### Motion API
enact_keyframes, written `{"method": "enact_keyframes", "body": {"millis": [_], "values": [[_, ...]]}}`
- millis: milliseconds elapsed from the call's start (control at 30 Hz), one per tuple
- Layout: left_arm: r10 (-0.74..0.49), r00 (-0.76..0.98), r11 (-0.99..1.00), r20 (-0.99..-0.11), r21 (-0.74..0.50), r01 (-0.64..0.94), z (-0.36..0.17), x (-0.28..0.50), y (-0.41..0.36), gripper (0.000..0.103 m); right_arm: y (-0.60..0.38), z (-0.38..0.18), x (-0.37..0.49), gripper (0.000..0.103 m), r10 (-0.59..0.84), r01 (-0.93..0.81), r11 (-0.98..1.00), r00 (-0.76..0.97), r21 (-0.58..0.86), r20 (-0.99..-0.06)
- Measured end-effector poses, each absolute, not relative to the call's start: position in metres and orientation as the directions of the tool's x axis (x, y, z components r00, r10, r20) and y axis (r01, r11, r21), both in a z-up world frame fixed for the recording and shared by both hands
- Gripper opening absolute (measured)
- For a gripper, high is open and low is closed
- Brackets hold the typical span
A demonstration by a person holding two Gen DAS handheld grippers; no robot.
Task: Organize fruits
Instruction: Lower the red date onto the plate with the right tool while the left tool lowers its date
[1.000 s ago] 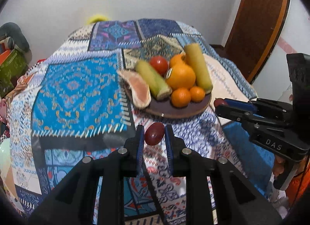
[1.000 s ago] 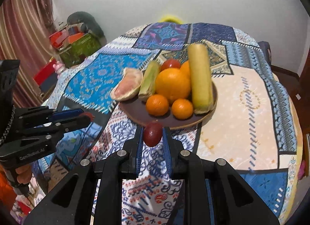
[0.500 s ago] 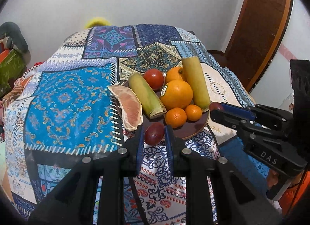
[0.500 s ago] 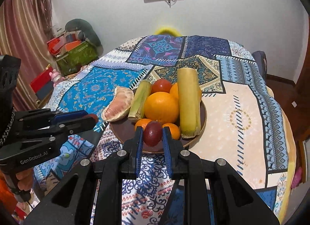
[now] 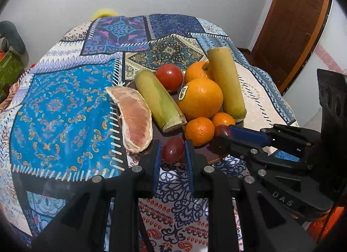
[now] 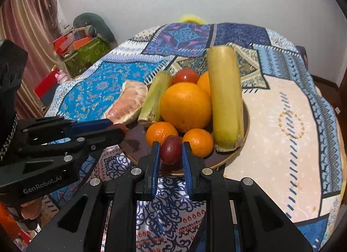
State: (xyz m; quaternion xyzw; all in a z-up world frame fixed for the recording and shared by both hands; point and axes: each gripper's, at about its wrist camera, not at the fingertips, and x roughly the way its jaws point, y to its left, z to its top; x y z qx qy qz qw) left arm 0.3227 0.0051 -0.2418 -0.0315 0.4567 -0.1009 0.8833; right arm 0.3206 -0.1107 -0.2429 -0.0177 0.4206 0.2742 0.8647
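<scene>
Each hand-held gripper, left (image 5: 172, 150) and right (image 6: 170, 150), pinched a small dark-red grape (image 5: 172, 149) (image 6: 170, 149) across its middle, above the near rim of the brown wooden plate (image 6: 138, 150). Light, smooth and soft-skinned, the grapes probably needed gentle pressure.

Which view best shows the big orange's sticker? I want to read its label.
The left wrist view: the sticker faces that camera on the big orange, though its print is too small to read. In the right wrist view the same orange shows only plain peel.
</scene>
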Motion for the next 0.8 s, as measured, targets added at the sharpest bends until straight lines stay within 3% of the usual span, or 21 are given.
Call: {"method": "enact_keyframes", "body": {"millis": [500,800], "values": [[-0.187,0.564,0.982,-0.804,-0.146,0.118,-0.245,0.321,0.007,0.021,-0.111,-0.250,0.323,0.021,0.466,-0.494,0.841,0.457,0.219,-0.758],[-0.162,0.653,0.986,-0.740,-0.141,0.086,-0.196,0.285,0.014,0.021,-0.127,-0.218,0.307,0.027,0.463,-0.475,0.855,0.516,0.210,-0.721]]}}
